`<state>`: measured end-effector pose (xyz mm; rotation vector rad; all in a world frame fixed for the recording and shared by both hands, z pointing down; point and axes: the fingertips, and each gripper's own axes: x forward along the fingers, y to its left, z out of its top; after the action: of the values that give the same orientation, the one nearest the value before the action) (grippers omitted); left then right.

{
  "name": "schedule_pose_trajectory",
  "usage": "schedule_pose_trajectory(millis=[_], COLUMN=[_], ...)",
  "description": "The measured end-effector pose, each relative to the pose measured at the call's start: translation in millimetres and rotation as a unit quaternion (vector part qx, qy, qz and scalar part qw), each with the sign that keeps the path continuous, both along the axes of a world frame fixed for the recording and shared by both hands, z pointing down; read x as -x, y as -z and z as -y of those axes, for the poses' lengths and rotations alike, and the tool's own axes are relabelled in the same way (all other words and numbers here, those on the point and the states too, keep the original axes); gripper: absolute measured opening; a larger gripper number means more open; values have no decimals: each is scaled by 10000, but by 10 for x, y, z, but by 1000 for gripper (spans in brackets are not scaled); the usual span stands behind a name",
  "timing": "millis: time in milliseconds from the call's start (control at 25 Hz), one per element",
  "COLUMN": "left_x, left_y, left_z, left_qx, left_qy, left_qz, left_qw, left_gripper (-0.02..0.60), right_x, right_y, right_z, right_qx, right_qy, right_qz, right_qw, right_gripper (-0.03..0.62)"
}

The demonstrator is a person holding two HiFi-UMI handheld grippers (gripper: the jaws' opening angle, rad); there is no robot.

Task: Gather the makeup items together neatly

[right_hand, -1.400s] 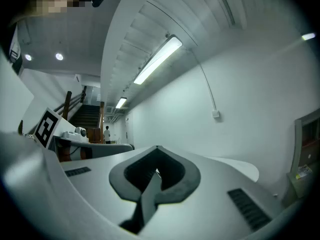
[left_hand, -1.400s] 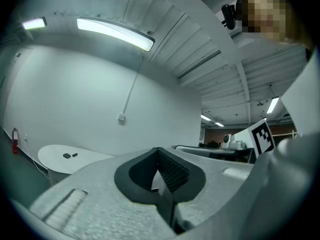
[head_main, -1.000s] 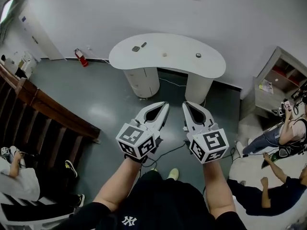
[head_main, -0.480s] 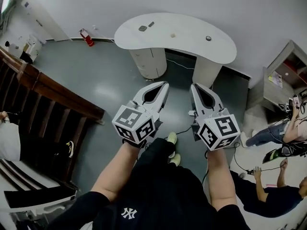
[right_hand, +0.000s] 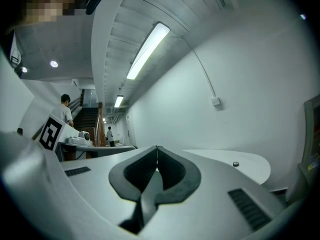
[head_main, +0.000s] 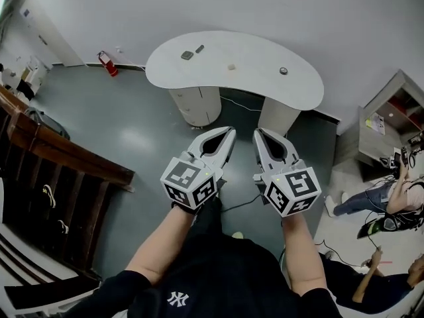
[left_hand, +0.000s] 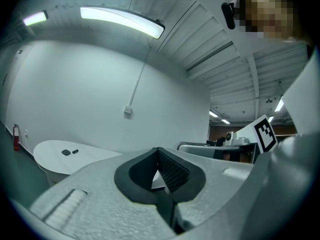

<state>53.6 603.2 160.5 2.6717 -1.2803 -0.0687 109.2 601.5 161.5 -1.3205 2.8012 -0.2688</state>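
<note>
The person has walked closer over the last second, so the table (head_main: 218, 78) fills a little more of the head view, while both grippers are carried ahead as a pair, level and side by side as before. On the far left an extinguisher (head_main: 106, 63) stands against the wall, well clear of the work. The makeup items lie scattered along the tabletop. A dark compact (head_main: 187, 55) sits just beside a small dark stick (head_main: 199, 48) at the left end. A pale piece (head_main: 231, 66) lies apart near the middle and a round pot (head_main: 283, 71) well apart toward the right, so nothing is gathered yet. The left gripper (head_main: 230, 132) has its jaws pressed together with nothing between them. It is held out from a bent elbow, pointing at the table, probably kept shut because there is nothing within reach to take. The right gripper (head_main: 258, 132) is likewise closed on nothing and points the same way, just beside its partner, marker cube toward the body. Both forearms run forward from the waist, near parallel. That looks like a carrying pose for the approach rather than a reach, and the items are still well ahead of the tips.
</note>
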Motion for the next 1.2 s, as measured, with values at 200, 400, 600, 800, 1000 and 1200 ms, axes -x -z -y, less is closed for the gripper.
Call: schedule_pose_trajectory(millis=[200,400,600,800,1000,1200], left_x=[135,336,576,803,760,759], left_y=[-156,-281,-358,-428,-522,-732], left_z=[837,1729,2432,2852,3131,3470], left_qx=[-8,83,88,176,321,506], left_qy=[-181,-397,-552,-592,-651,-532], left_qz=[95,187,271,226,145,148], left_qw=[9998,9990,9981,9978,9973,9972], left_gripper=[9,9,9,9,9,9], right_x=[247,567,846,1027,998,984], right_y=[-198,-359,-443,-485,-560,-752], right_z=[809,1648,2345,2706,2977,3309], right_qx=[166,412,509,577,675,823], right_qy=[-117,-260,-452,-595,-663,-615], right_qz=[-122,-195,-247,-356,-426,-416], right_qw=[9997,9986,9974,9959,9946,9938], right_gripper=[14,14,14,15,15,15])
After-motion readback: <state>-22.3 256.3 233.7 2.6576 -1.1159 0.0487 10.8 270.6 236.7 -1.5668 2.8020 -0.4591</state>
